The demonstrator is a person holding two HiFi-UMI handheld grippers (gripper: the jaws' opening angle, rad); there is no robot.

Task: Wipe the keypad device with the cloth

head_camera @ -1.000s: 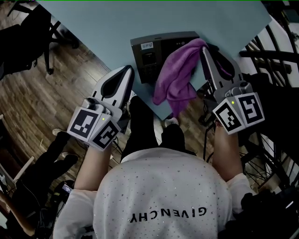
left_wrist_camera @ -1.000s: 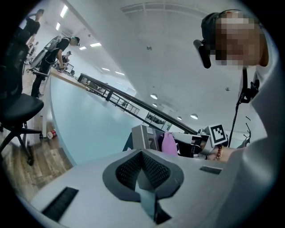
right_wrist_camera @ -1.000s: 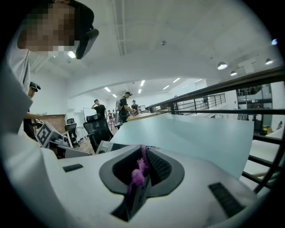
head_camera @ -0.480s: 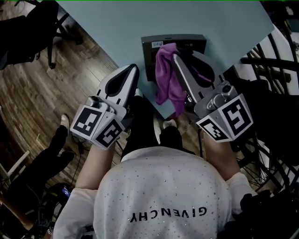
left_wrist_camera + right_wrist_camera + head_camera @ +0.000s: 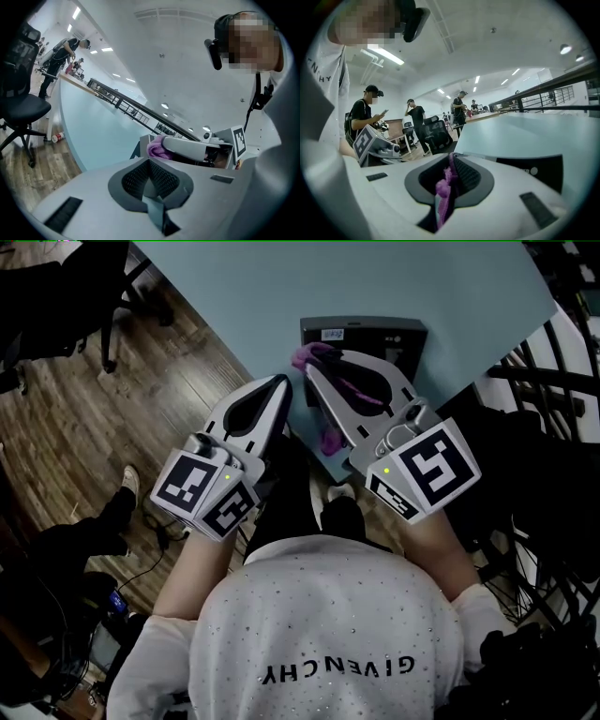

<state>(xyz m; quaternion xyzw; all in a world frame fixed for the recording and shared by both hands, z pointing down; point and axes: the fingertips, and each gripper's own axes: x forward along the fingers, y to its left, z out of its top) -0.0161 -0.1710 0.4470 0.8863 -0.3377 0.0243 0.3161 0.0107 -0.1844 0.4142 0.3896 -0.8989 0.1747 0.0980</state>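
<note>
Clamped between the closed jaws of the right gripper (image 5: pixel 447 180): a crumpled purple fabric cloth (image 5: pixel 442 187), one fold poking out through the jaw slot. From the head view, same right gripper (image 5: pixel 315 364) angled left across the dark grey boxy keypad device (image 5: pixel 375 334), cloth (image 5: pixel 328 435) bunched at the tips on the device's near-left corner and trailing down past the edge of the pale blue tabletop (image 5: pixel 281 287). Device near that table edge, white label on its top face.

Left gripper (image 5: pixel 153 190) pinched fully together, nothing in it. Held just left of the right one (image 5: pixel 278 382), tip at the table edge, off the device, not touching the cloth. In the left gripper view: cloth (image 5: pixel 157 149) and device (image 5: pixel 143 143) just beyond the jaws.

Brown wood plank floor (image 5: pixel 75 427) below. Black office chair (image 5: pixel 18 103) and standing people (image 5: pixel 365 117) in the background.
</note>
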